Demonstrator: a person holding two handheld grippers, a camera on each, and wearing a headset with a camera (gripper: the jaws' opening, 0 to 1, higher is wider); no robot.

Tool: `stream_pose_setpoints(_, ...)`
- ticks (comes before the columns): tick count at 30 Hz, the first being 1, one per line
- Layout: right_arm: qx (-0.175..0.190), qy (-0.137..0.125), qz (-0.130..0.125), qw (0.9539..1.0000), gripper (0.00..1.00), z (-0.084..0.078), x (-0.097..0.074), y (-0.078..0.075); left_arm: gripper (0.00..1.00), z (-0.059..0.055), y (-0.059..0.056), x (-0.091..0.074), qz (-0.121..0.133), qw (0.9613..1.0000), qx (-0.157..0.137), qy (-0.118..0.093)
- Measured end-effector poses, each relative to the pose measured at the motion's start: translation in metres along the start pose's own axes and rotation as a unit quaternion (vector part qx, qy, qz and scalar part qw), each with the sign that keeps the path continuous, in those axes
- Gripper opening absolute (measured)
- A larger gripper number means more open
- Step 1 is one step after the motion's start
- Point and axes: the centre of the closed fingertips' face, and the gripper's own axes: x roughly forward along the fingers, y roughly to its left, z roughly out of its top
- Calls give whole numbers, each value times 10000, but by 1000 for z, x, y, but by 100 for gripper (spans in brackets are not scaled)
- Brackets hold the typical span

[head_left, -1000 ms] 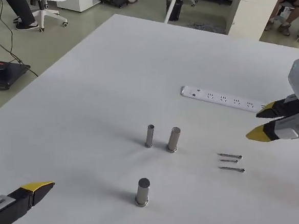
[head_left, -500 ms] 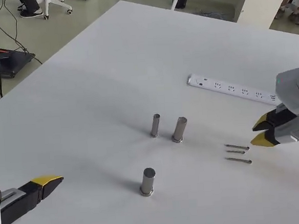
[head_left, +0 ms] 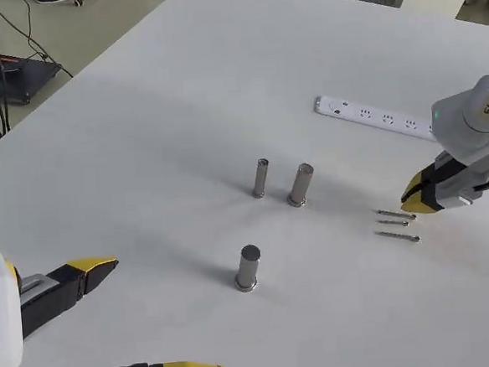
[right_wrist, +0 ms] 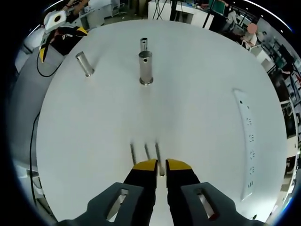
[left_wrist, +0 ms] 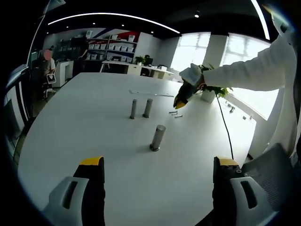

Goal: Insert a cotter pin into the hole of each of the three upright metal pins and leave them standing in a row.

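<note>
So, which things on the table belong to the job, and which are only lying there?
Job: three metal pins, three cotter pins, left gripper, right gripper.
Lying about: power strip.

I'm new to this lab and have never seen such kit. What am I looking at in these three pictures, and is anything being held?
There is no robot: a person holds a two-jaw tool in each hand. The head view comes from a headset camera; each round view comes from a camera riding on one tool, looking along its jaws. On the white table stand three upright metal pins; three thin cotter pins lie beside them, a power strip farther back. The left claw is wide open and holds nothing. The right claw is nearly closed, with one cotter pin's end between its jaws; whether it grips yet, I cannot tell.
</note>
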Motion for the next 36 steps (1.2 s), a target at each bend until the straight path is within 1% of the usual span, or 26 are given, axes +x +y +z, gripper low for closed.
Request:
stream_pose_setpoints(3,-111,74,85,9999,1,-1,5,4,96,-1,0,-1,-8,10000,-34,5)
stream_pose_setpoints(5,-169,165,61,9997,1,-4,7,3,96,-2,1,-1,15,10000,-11,25)
stream_pose_setpoints(6,-173,186,59,9997,1,-5,8,3,96,-1,3,-1,43,10000,-19,5)
stream_pose_setpoints(8,-153,227,137,9995,1,-7,10,4,96,-1,4,-1,46,10000,-48,-16)
stream_pose_setpoints(12,-186,277,134,9994,1,-10,12,3,96,-3,5,-1,62,10000,-54,4)
stream_pose_setpoints(15,-213,275,176,9992,0,-10,13,4,96,-8,4,1,26,9999,-55,79)
stream_pose_setpoints(16,-213,273,160,9993,0,-10,13,3,95,-7,3,2,10,10000,67,48)
stream_pose_setpoints(18,-260,285,168,9991,0,-10,13,3,95,-7,2,3,7,10000,25,53)
stream_pose_setpoints(19,-246,282,173,9991,0,-10,13,3,96,-6,1,4,-11,10000,-57,26)
stream_pose_setpoints(21,-174,276,165,9993,0,-10,13,3,96,-5,2,5,-11,10000,-53,13)
stream_pose_setpoints(23,110,313,121,9994,0,-11,13,4,96,-3,2,7,-22,9999,-103,-25)
stream_pose_setpoints(25,62,346,154,9993,0,-10,13,3,96,-2,2,8,-53,9998,-170,-65)
stream_pose_setpoints(27,-11,461,168,9988,0,-9,14,3,96,-4,2,9,-33,9999,-140,-23)
stream_pose_setpoints(28,-124,559,163,9982,0,-9,14,3,96,-4,3,9,-23,9999,-127,-2)
stream_pose_setpoints(30,-523,682,142,9962,0,-10,14,2,96,-7,3,9,-28,9999,-132,32)
stream_pose_setpoints(31,-588,699,144,9957,0,-10,14,2,96,-8,3,9,-38,9999,-142,35)
stream_pose_setpoints(32,-590,704,150,9957,0,-10,15,2,96,-8,2,9,-46,9999,-147,37)
stream_pose_setpoints(34,-472,721,155,9962,0,-11,15,1,95,-10,4,9,-59,9998,-156,47)
stream_pose_setpoints(36,-467,742,164,9960,0,-11,15,0,95,-11,2,9,-76,9999,-131,72)
